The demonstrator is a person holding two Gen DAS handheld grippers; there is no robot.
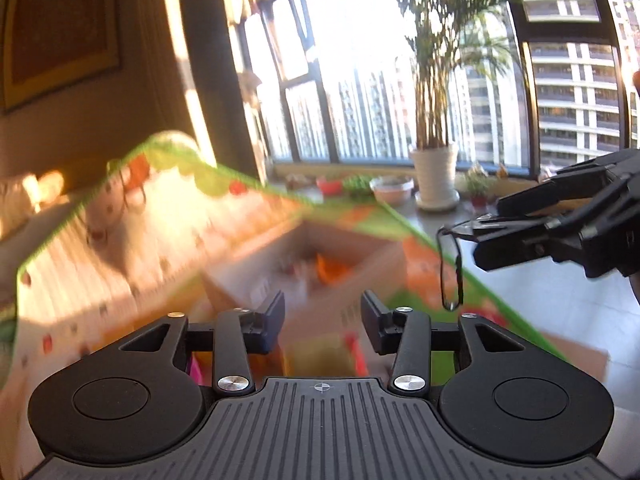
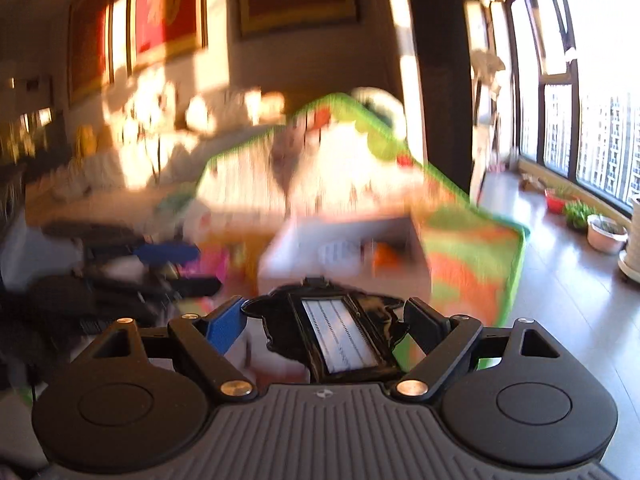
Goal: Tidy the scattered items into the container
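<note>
Black, glossy device (image 2: pixel 340 340) sits clamped between the right gripper (image 2: pixel 326 330) jaws at lower centre, ready for the cardboard box (image 2: pixel 344 240) mid-frame; left gripper (image 1: pixel 323 318) looks empty, jaws narrowed.

Can't make out what's inside the cardboard box (image 1: pixel 320 264), just an orange smear from motion blur. Play mat (image 1: pixel 120 232) print all streaky too. Left gripper (image 2: pixel 168 268) a dark smudge in the right wrist view, cut off at the frame edge.
</note>
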